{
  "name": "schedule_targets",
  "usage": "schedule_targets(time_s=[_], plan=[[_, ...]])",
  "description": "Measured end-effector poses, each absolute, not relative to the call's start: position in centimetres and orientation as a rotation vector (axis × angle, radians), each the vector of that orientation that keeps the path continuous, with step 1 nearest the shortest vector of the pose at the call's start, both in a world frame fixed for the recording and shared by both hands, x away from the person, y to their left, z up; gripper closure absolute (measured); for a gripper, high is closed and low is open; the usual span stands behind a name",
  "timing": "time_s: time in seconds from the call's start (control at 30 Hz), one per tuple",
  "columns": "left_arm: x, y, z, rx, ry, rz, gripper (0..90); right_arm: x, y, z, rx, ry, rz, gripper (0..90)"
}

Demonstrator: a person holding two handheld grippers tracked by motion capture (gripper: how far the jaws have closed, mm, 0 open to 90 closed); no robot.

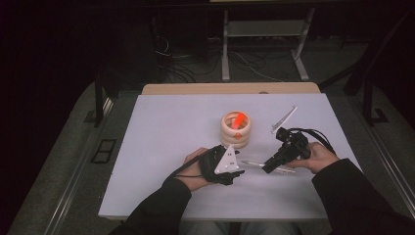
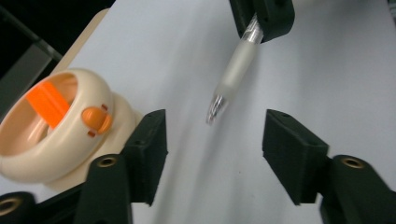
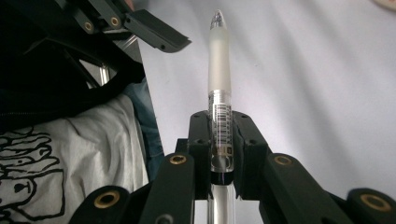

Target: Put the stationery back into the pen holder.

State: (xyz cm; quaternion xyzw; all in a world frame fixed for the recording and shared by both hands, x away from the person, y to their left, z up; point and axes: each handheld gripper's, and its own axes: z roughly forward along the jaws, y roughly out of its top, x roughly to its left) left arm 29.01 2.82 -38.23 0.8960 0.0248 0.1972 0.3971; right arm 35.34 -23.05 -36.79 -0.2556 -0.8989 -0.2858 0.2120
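The right claw [image 3: 219, 154] pinches a clear pen [image 3: 219, 70] above the white worktop [image 1: 161, 127], its tip aimed at the left claw [image 2: 215, 140], spread and empty beside a cream pen holder [image 2: 60, 126].

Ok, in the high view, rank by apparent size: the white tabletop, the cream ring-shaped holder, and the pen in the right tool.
1. White tabletop, by far the largest.
2. Cream holder.
3. Pen, thin and partly hidden by the right tool; its full length may rival the holder's width, so this is unsure.

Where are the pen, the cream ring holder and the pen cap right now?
pen [image 3: 219, 56]: right gripper view, frosted grip section.
cream ring holder [image 1: 237, 129]: high view, outer side wall.
pen cap [image 1: 284, 119]: high view, middle of the clear piece on the table.
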Motion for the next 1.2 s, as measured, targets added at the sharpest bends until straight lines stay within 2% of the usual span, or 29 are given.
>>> schedule_targets(time_s=[0.3,0.6,1.2], plan=[[29.9,5.0,-37.6,2.193,0.186,0.376,26.7,35.2,-23.6,-36.0,-0.734,-2.492,-0.901,78.6],[30.4,7.1,-37.4,2.119,0.309,0.265,20.1,35.1,-23.9,-35.5,-0.757,-2.497,-1.012,78.5],[30.3,10.7,-37.6,2.002,0.468,0.168,13.9,35.1,-24.0,-35.1,-0.798,-2.508,-1.232,78.4]])
